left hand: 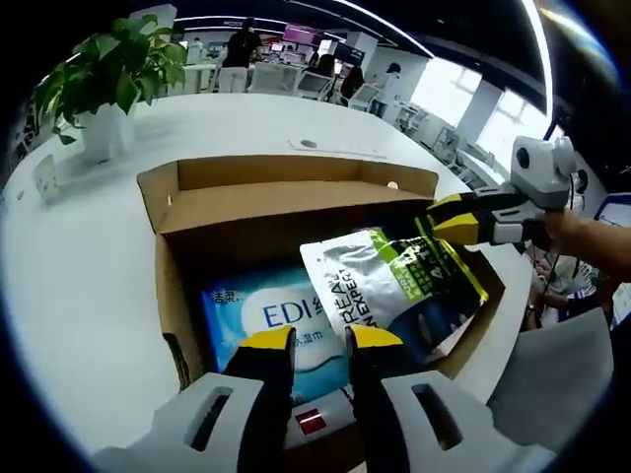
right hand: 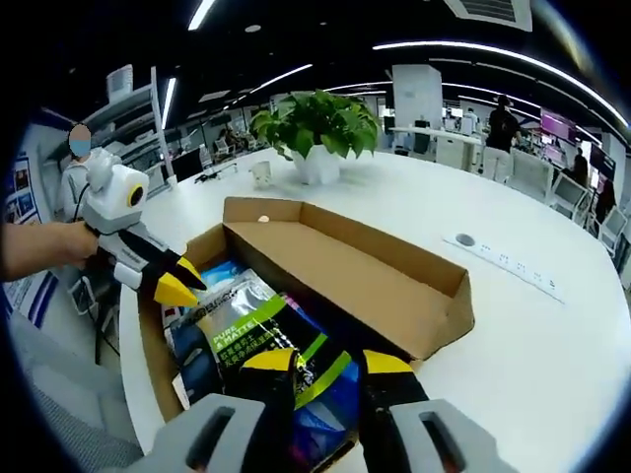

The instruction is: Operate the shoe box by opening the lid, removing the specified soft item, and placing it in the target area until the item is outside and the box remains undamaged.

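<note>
An open cardboard shoe box [left hand: 286,172] [right hand: 345,251] stands on a white table, its lid flap folded back. Inside lies a blue pack of wet wipes [left hand: 266,315] [right hand: 219,268]. A silver, green and black pouch [left hand: 394,281] [right hand: 246,320] rests tilted across the box. My right gripper [right hand: 328,362] [left hand: 431,222] is shut on the pouch's upper edge, reaching in from the box's far side. My left gripper [left hand: 321,340] [right hand: 187,286] hovers over the near end of the wipes pack, its jaws a little apart with nothing between them.
A potted plant [left hand: 104,89] [right hand: 315,128] stands in a white pot on the table [left hand: 79,296] beyond the box. A flat power strip [right hand: 503,258] [left hand: 335,148] lies behind the box. People and desks fill the office background. The table edge runs close to the box.
</note>
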A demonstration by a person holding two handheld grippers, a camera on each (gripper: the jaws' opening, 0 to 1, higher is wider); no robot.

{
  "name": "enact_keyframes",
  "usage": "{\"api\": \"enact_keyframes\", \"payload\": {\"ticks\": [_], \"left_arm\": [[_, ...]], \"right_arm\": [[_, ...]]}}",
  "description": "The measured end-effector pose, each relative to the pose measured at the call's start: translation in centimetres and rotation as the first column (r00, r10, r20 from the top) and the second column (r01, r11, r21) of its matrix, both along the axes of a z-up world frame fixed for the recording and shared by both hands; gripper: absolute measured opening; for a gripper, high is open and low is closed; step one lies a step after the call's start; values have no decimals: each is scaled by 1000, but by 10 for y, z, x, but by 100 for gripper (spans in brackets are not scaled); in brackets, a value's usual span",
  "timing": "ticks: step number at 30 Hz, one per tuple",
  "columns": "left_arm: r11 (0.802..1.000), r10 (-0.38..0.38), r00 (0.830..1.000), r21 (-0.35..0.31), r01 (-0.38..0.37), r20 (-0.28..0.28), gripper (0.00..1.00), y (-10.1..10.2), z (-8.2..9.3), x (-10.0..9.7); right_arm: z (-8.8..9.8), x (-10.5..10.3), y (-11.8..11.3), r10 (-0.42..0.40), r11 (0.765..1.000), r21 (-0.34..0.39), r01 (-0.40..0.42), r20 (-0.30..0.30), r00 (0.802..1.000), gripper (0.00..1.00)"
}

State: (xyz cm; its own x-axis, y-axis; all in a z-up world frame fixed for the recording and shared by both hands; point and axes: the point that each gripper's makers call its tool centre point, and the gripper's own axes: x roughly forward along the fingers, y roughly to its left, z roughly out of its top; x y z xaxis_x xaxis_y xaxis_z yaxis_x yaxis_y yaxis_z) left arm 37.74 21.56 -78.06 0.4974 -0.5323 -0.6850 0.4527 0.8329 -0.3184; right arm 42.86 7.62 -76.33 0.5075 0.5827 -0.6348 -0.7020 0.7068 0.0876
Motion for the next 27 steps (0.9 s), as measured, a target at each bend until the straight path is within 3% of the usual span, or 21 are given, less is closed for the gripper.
{"api": "enact_keyframes", "payload": {"ticks": [6, 14, 27], "left_arm": [[999, -31, 999, -28, 29, -43, 18, -9, -5, -5], [996, -9, 997, -87, 3, -73, 14, -8, -7, -7], [997, -46, 997, -65, 42, -63, 4, -9, -5, -8]], "right_arm": [[-5, -1, 3, 20, 999, -35, -22, -51, 999, 21], [-7, -3, 3, 1, 1000, -29, -4, -100, 995, 18], [-3, -4, -1, -27, 1000, -3, 27, -115, 993, 4]]}}
